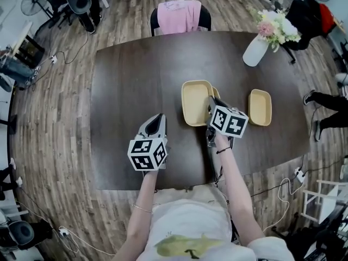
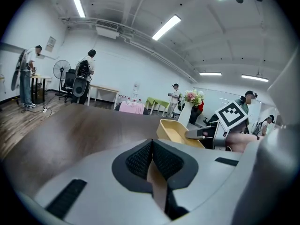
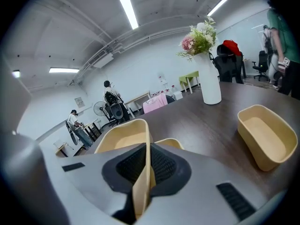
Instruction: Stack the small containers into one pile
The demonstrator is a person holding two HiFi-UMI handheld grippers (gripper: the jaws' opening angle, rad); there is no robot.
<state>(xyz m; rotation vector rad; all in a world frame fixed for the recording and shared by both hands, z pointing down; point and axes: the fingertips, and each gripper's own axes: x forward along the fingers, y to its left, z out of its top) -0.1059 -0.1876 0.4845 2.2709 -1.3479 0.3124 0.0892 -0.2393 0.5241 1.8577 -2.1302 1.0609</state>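
Three pale yellow tubs are on the dark table. My right gripper (image 1: 211, 106) (image 3: 149, 150) is shut on the right rim of the biggest-looking tub (image 1: 196, 103) (image 3: 123, 134). A second tub (image 1: 216, 93) (image 3: 169, 143) peeks out from behind that rim; I cannot tell whether the two touch. The third tub (image 1: 260, 107) (image 3: 264, 136) stands alone to the right. My left gripper (image 1: 157, 125) (image 2: 152, 148) hovers at the table's front left, shut with nothing in it. In the left gripper view the held tub (image 2: 174, 131) is right of centre.
A white vase with flowers (image 1: 255, 49) (image 3: 209, 81) stands at the table's back right. A chair with a pink cloth (image 1: 180, 16) is at the far edge. The table's front edge (image 1: 163, 188) runs close to the person's body. People stand in the room behind.
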